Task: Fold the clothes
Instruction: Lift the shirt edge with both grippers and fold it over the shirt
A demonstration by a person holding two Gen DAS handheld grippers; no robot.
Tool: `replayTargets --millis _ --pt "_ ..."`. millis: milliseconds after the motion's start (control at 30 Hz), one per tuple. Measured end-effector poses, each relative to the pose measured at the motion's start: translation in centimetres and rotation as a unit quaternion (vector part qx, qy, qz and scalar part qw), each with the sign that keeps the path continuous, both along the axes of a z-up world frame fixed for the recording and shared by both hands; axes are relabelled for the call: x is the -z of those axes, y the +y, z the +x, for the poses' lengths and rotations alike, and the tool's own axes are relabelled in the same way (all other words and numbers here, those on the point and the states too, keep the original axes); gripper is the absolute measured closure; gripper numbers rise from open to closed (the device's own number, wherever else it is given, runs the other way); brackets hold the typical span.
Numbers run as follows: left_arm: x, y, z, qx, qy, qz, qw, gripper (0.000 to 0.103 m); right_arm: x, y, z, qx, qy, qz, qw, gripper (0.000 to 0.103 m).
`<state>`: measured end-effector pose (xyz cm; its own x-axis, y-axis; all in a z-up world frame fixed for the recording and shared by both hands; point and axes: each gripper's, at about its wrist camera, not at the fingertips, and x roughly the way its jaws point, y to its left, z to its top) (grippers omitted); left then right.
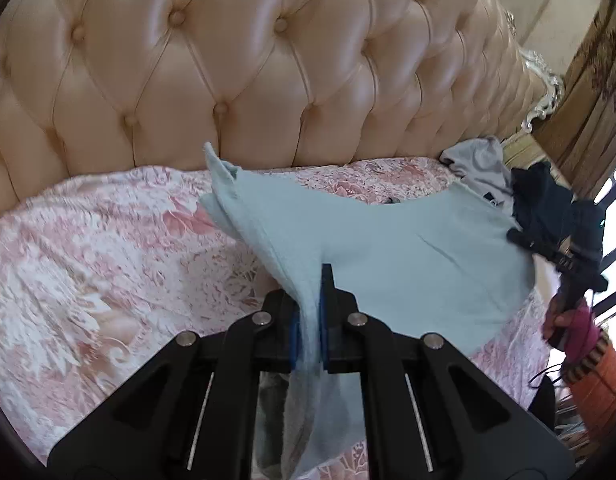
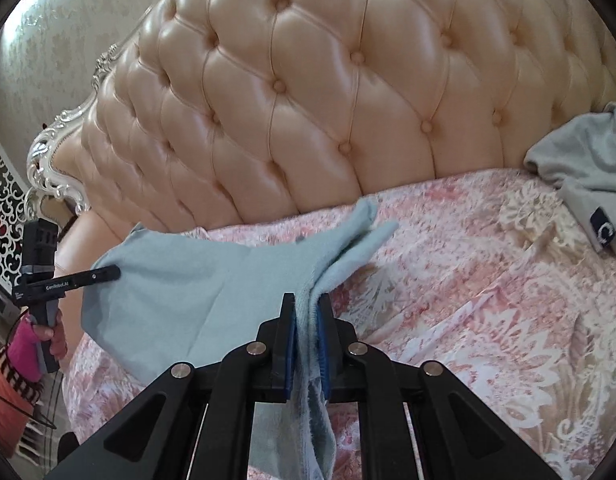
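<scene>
Blue cloth (image 1: 407, 256) clamped in left hand-held gripper (image 1: 309, 308), right hand-held gripper (image 2: 308, 320)

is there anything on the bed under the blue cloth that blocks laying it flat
Nothing visible does. The light blue fabric garment hangs between both hand-held grippers above bare pink floral bedspread. The crumpled grey garment lies off to the side by the tufted headboard.

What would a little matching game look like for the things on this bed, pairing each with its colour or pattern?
Things:
1. cloth clamped in both tools
2. headboard
3. bedspread
4. garment lying by the headboard

Descriptions:
A. pink floral
B. grey
C. light blue
D. peach, buttoned

Pairs: 1-C, 2-D, 3-A, 4-B
</scene>
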<state>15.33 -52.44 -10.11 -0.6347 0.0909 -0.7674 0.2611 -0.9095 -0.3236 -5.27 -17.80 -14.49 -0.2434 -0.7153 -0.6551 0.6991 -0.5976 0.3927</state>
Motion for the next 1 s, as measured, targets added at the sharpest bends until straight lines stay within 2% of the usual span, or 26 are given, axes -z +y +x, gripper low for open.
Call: replayTargets --millis 167,367,467,633,833,1000 --pt "-0.5 -0.5 -0.6 -0.008 -0.008 -0.008 0.9999 0.094 -0.5 -1.1 -0.9 -0.002 -0.007 0.006 1.0 0.093" --pt "-4.0 -1.5 0.0 -0.019 0.021 -0.018 0.9994 0.094 -4.1 -3.8 -0.7 -0.021 0.024 -0.02 0.999 0.093" --pt "-4.5 -2.3 0.7 -0.027 0.031 -0.006 0.9991 0.094 -4.9 -4.6 -0.5 -0.023 0.028 -0.025 0.999 0.093" --pt "-3.8 -3.9 3.1 -0.053 0.039 0.027 0.9974 0.094 -5.3 -6.4 -0.4 -0.034 0.016 -0.017 0.999 0.093" --pt "-4.0 -5.9 9.6 -0.115 0.058 0.034 0.9911 0.094 -6.9 -12.5 1.8 -0.099 0.033 0.006 0.994 0.093" --pt "-5.5 -8.6 18.4 -0.203 0.08 0.014 0.9759 0.094 -8.1 -21.5 5.9 -0.187 0.054 0.013 0.981 0.093"
